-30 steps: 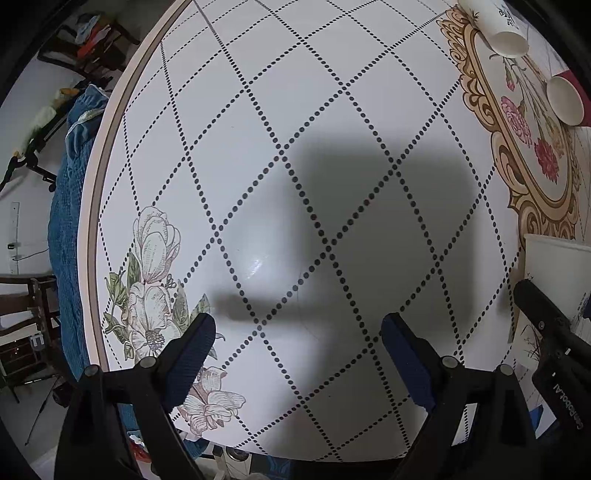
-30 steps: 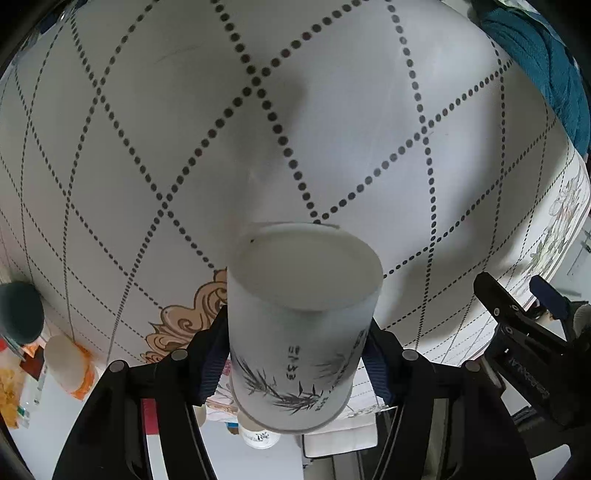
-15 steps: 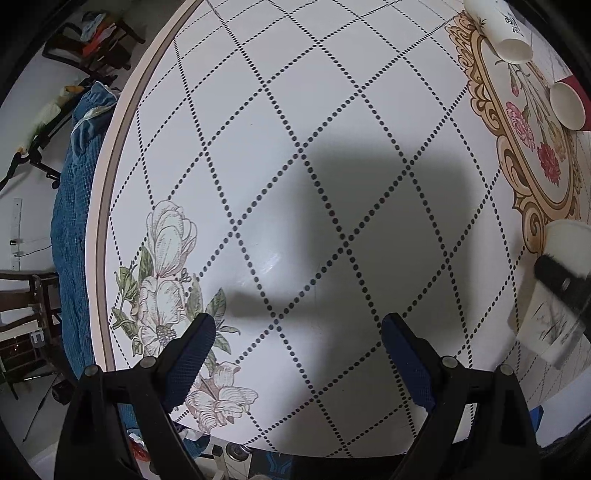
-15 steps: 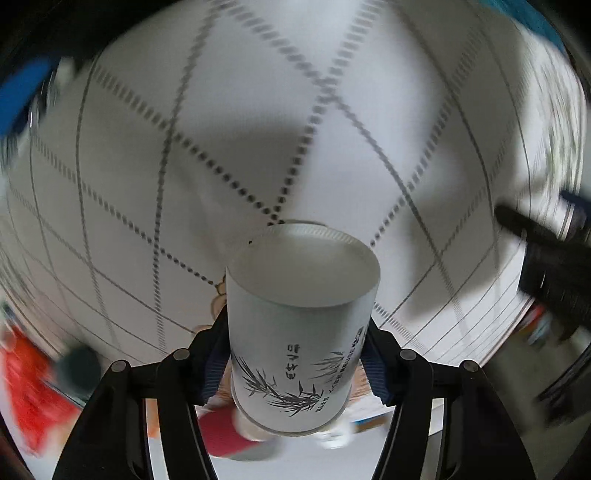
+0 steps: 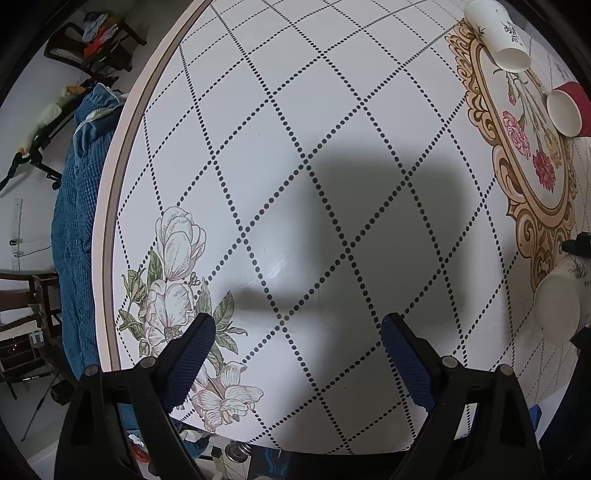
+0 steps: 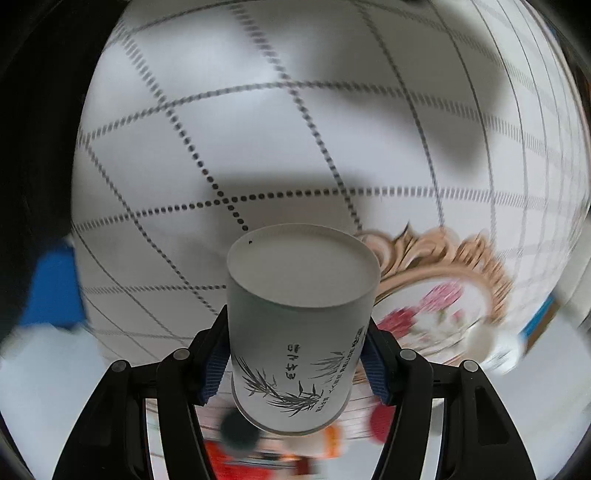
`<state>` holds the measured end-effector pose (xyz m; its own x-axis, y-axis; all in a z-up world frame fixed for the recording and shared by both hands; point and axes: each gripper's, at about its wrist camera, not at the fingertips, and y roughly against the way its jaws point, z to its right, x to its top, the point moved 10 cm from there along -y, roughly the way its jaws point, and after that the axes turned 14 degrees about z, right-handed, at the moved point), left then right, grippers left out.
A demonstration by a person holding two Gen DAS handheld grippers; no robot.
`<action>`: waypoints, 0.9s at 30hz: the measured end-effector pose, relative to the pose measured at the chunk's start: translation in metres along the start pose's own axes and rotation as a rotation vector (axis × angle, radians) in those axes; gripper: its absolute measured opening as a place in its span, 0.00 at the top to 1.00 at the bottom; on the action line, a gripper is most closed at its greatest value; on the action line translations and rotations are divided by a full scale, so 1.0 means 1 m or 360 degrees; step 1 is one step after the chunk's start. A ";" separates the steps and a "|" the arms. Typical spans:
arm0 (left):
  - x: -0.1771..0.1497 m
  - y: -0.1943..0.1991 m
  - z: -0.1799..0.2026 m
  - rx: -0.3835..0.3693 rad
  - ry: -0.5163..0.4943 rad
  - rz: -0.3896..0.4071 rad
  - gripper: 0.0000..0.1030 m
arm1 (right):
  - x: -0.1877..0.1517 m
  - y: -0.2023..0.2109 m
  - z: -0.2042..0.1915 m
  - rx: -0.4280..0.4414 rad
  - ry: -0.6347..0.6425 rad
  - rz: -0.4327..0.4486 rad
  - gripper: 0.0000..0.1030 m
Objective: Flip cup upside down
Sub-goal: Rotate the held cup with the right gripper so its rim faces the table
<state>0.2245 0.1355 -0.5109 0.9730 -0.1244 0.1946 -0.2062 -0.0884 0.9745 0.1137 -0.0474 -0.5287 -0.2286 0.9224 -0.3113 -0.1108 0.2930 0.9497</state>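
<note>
My right gripper (image 6: pixel 295 365) is shut on a white paper cup (image 6: pixel 295 332) with a bamboo print. Its flat bottom points away from the camera, towards the table, and it is held above the round white table (image 6: pixel 258 110). The cup also shows in the left wrist view (image 5: pixel 557 308) at the right edge, bottom end facing the camera. My left gripper (image 5: pixel 297 349) is open and empty, low over the table (image 5: pixel 332 129) near a printed flower.
A second white cup (image 5: pixel 496 35) lies on its side at the far right of the table, and a red cup (image 5: pixel 567 110) lies nearby. A gold-framed flower print (image 5: pixel 532 155) marks the table's middle. A blue cloth (image 5: pixel 77 206) hangs beyond the left edge.
My right gripper has turned with the cup, so the table pattern swings around behind it. In the left wrist view the cup has rotated, its bottom end now facing the camera. The left gripper stays put.
</note>
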 end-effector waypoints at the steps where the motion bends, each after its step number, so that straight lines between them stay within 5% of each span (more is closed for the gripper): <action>1: 0.001 0.000 0.000 -0.0001 -0.0005 0.0003 0.11 | -0.001 -0.001 0.002 0.0046 -0.0101 0.0000 0.37; 21: -0.007 0.013 0.030 -0.0019 -0.0065 0.0022 0.11 | -0.041 -0.033 0.067 0.0662 -0.1724 -0.0038 0.37; 27: -0.013 0.018 0.042 -0.0023 -0.0094 0.0025 0.11 | -0.054 -0.038 0.079 0.0665 -0.1939 -0.0034 0.35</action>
<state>0.2033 0.0943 -0.5006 0.9616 -0.1840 0.2034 -0.2195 -0.0716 0.9730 0.2072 -0.0886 -0.5449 0.8198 0.4853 -0.3040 0.2568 0.1629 0.9526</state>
